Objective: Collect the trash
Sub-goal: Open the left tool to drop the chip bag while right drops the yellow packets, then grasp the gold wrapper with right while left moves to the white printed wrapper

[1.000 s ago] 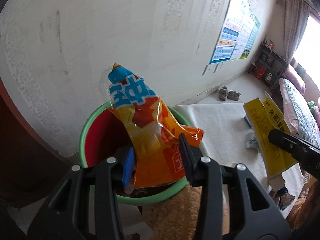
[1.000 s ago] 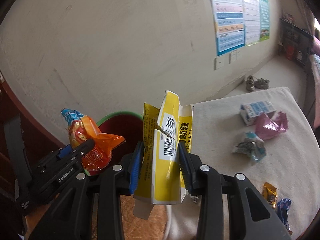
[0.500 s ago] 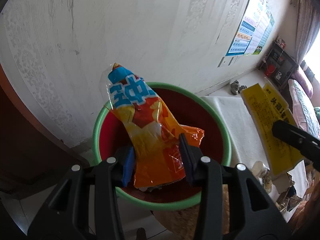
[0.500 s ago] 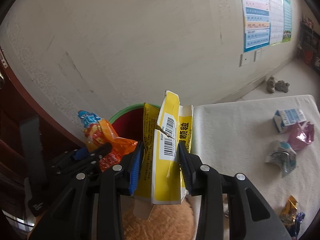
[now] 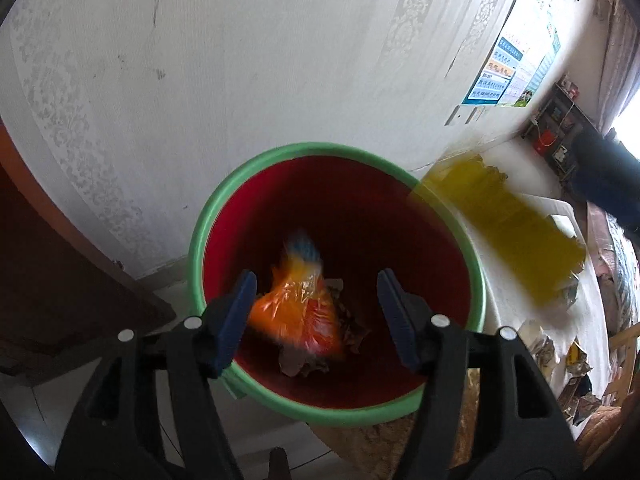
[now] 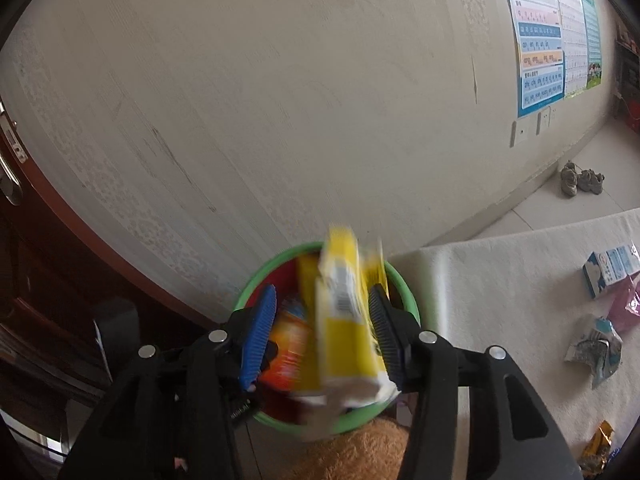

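Hanging above the bin (image 5: 338,152), the left gripper (image 5: 316,312) has its blue-padded jaws spread wide, gripping nothing.

- Bin: round, green rim, red inside, standing by the patterned white wall (image 5: 240,60); crumpled scraps lie on its bottom.
- Orange snack wrapper (image 5: 298,312): blurred, blue at its top end, inside the bin's mouth between the left fingers but touching neither. In the right wrist view it shows as an orange patch (image 6: 290,344) beside the left blue pad.
- Right gripper (image 6: 322,330): over the same bin (image 6: 404,292), jaws parted. The yellow carton (image 6: 346,336) sits between the pads, blurred, barcode facing the camera; the right pad lies against its edge, the left pad stands apart from it. Whether it is still pinched cannot be told.
- Yellow carton in the left wrist view (image 5: 512,228): a yellow smear just beyond the bin's right rim.
- White cloth surface (image 6: 500,292) right of the bin, bearing a blue-and-white milk carton (image 6: 610,270), a pink wrapper (image 6: 626,306), a crumpled silver-blue packet (image 6: 596,346) and a small gold wrapper (image 6: 600,438).
- Wall posters (image 6: 552,32); a pair of shoes (image 6: 582,178) on the floor.
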Tool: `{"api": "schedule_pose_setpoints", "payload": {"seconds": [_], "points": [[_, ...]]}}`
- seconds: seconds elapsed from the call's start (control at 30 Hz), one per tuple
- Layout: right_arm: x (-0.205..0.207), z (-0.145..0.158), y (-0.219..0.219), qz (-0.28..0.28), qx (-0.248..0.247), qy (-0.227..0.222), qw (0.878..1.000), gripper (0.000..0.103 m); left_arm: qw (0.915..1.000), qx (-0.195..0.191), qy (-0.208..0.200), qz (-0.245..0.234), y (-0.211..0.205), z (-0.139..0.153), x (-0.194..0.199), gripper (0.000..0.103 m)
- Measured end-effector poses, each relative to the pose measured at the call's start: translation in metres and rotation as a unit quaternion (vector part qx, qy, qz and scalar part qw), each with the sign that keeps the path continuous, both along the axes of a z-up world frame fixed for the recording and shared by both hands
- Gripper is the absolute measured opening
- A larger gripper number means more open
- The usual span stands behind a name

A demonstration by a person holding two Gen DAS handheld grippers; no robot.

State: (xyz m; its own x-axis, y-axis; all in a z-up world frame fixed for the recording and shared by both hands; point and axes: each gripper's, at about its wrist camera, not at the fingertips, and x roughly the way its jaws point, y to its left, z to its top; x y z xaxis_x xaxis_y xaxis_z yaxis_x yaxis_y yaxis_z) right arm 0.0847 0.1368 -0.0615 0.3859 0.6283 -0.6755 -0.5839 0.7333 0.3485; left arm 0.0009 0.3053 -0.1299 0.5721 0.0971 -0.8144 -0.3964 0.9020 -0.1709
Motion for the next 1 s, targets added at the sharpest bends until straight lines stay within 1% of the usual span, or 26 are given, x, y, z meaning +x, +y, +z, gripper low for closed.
{"api": "schedule_pose_setpoints", "payload": {"seconds": [0.23,0.37,0.53,0.63,0.7,0.8,0.83,0.87,0.9,1.0], "points": [[-0.009,-0.002,-0.023,-0.015,0.004,0.009,1.000,0.048,1.0000,0.000,0.002,-0.003,-0.004,0.000,-0.008,0.060],[-0.019,-0.012,-0.056,-0.034,-0.023,0.015,0.999,0.048,0.9997,-0.002,-0.006,-0.023,-0.019,0.008,-0.006,0.060],[-0.028,-0.025,-0.125,-0.083,-0.067,0.009,0.994,0.048,0.9977,0.000,-0.019,-0.065,-0.051,0.021,-0.003,0.060],[-0.028,-0.041,-0.180,-0.126,-0.122,0.011,0.985,0.048,0.9956,-0.011,-0.023,-0.090,-0.077,0.027,0.000,0.060],[-0.024,-0.054,-0.210,-0.149,-0.154,0.024,0.976,0.048,0.9940,-0.011,-0.022,-0.106,-0.096,0.027,0.002,0.060],[-0.016,-0.074,-0.250,-0.172,-0.166,0.059,0.969,0.048,0.9905,-0.031,-0.013,-0.133,-0.126,0.024,0.004,0.060],[-0.012,-0.083,-0.265,-0.179,-0.165,0.077,0.967,0.048,0.9890,-0.042,-0.009,-0.142,-0.135,0.022,0.004,0.060],[-0.010,-0.088,-0.273,-0.183,-0.163,0.087,0.966,0.048,0.9862,-0.058,-0.001,-0.155,-0.147,0.019,0.004,0.060],[-0.007,-0.093,-0.281,-0.187,-0.160,0.096,0.964,0.048,0.9847,-0.064,0.003,-0.162,-0.155,0.017,0.003,0.060],[-0.008,-0.110,-0.302,-0.203,-0.134,0.120,0.962,0.048,0.9818,-0.061,0.017,-0.179,-0.181,0.011,0.000,0.060]]}}
